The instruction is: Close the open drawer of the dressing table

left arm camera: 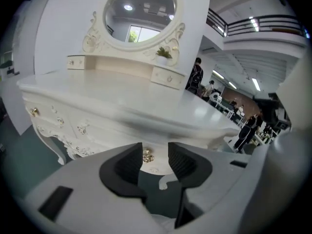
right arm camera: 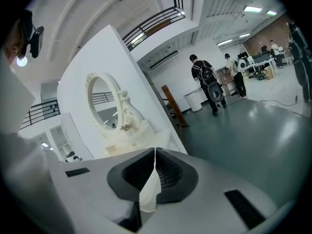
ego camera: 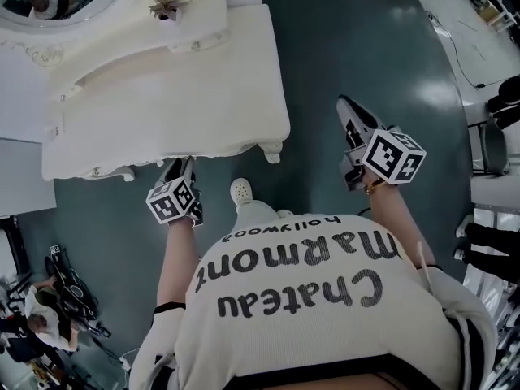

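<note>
Drawer (left arm camera: pixel 155 165) of dressing table (ego camera: pixel 162 96) looks flush with front: closing judged done. Left gripper (ego camera: pixel 179 173) jaws apart, gold knob (left arm camera: pixel 147 155) between them, untouched. Right gripper (ego camera: pixel 348 106) jaws together, well off to side. Left: withdraw only.

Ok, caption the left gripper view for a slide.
Open left tongs face the gold knob on the dressing table.

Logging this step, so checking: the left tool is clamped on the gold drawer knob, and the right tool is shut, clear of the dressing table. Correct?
Not quite. The left gripper view shows the left tool open: the gold drawer knob shows in the gap, ungripped. The right tool is shut, clear of the dressing table.
</note>
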The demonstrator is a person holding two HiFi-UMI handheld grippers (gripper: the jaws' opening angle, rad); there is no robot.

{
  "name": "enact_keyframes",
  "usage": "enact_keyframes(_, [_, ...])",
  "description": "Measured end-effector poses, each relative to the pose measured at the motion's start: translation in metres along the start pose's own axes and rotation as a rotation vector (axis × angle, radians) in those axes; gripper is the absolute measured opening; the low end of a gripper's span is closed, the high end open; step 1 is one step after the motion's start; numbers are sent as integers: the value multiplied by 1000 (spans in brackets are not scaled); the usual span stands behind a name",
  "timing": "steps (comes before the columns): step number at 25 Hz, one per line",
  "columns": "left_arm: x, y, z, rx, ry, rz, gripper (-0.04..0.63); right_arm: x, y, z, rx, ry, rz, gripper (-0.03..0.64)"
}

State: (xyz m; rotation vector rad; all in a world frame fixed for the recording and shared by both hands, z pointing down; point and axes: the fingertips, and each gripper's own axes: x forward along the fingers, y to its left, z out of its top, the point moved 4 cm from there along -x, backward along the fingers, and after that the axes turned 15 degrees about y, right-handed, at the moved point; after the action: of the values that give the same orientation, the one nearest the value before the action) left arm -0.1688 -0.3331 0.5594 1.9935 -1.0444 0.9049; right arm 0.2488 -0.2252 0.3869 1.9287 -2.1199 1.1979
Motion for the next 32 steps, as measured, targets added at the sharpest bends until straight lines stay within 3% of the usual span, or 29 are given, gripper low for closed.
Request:
enact_keyframes(5, [-65, -41, 18, -53, -201, -69, 89, 14, 19, -10, -12, 72, 67, 31])
enact_keyframes(7, [-86, -57, 21, -49, -230, -87, 40, 21, 35, -15, -43, 105, 100, 32])
enact_keyframes(15, [-164, -123, 6, -65, -362, -155, 9, 33, 117, -41, -192, 229, 334, 32])
enact_keyframes(19, [-196, -146, -7, -30, -441, -140, 9, 26, 152, -59, -254, 254, 445, 32])
enact_keyframes(25, [-231, -159, -27, -37, -516, -98, 9, 14, 187, -67, -308, 261, 580, 31])
enact_keyframes(32, [-251, -154, -54, -49, -525, -45, 9, 2, 207, -86, -371, 284, 610, 31])
